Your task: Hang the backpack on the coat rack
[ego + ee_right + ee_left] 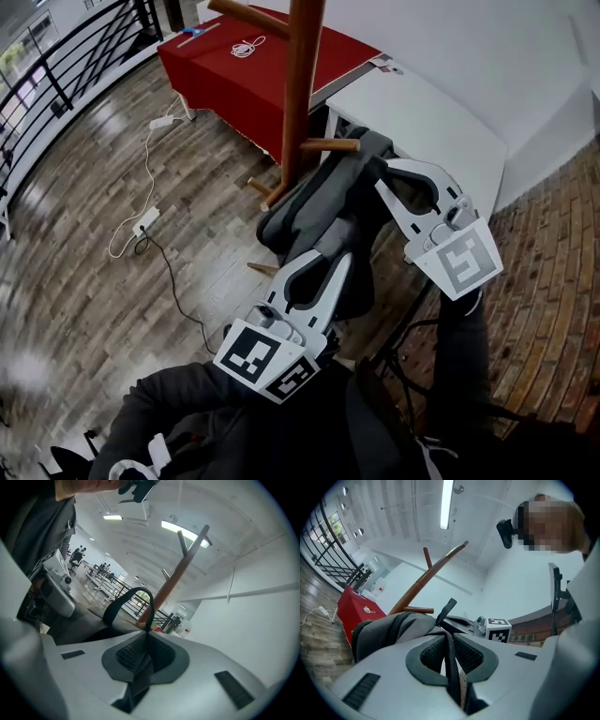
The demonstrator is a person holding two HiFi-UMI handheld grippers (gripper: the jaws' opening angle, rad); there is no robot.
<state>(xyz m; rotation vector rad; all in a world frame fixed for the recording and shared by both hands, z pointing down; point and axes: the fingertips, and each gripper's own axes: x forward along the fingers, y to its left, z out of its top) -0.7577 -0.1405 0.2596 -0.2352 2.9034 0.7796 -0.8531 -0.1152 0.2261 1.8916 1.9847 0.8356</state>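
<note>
Grey fabric backpack (pixel 309 214) beside the brown wooden coat rack (pixel 302 84); my left tool (pixel 321 261) and right tool (pixel 384 175) clamp its black webbing straps (pixel 450 660).
</note>
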